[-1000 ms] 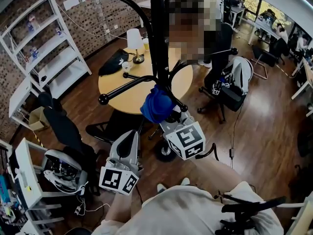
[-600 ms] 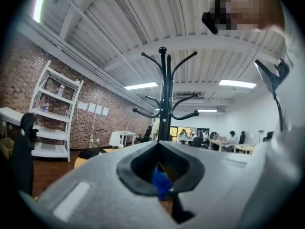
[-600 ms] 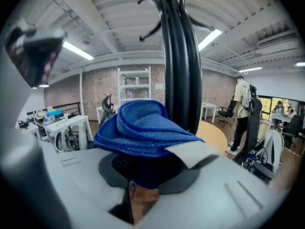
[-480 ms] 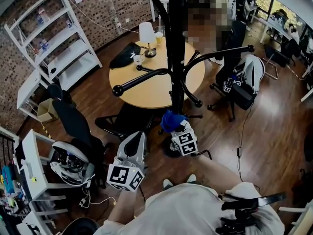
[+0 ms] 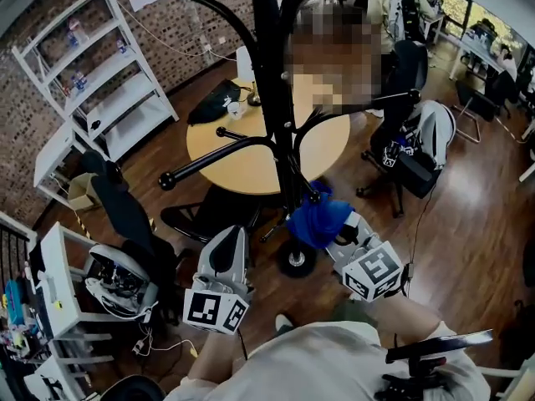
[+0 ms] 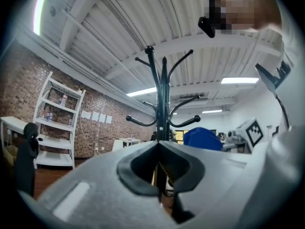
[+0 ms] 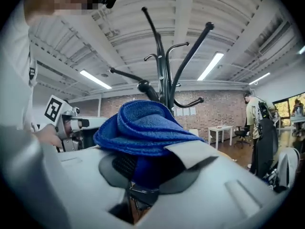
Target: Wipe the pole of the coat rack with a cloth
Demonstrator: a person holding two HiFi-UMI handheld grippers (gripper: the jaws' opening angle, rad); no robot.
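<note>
The black coat rack pole [image 5: 274, 115] rises through the middle of the head view down to its round base [image 5: 297, 261]. My right gripper [image 5: 333, 230] is shut on a bunched blue cloth [image 5: 318, 220], low on the pole's right side, just under a hook knob; whether they touch I cannot tell. In the right gripper view the cloth [image 7: 143, 128] bulges over the jaws, with the pole [image 7: 167, 82] behind it. My left gripper [image 5: 228, 239] hangs shut and empty, left of the base. From the left gripper view I see the pole [image 6: 163, 104] and the cloth [image 6: 202, 138].
Lower hook arms [image 5: 209, 159] stick out left and right from the pole. A round wooden table [image 5: 242, 165] stands behind it, with office chairs [image 5: 125, 211] around. White shelving [image 5: 100, 82] lines the brick wall at left. A person stands beyond the table.
My right gripper carried the cloth down the pole, then out to its right side. The left gripper stayed about where it was.
</note>
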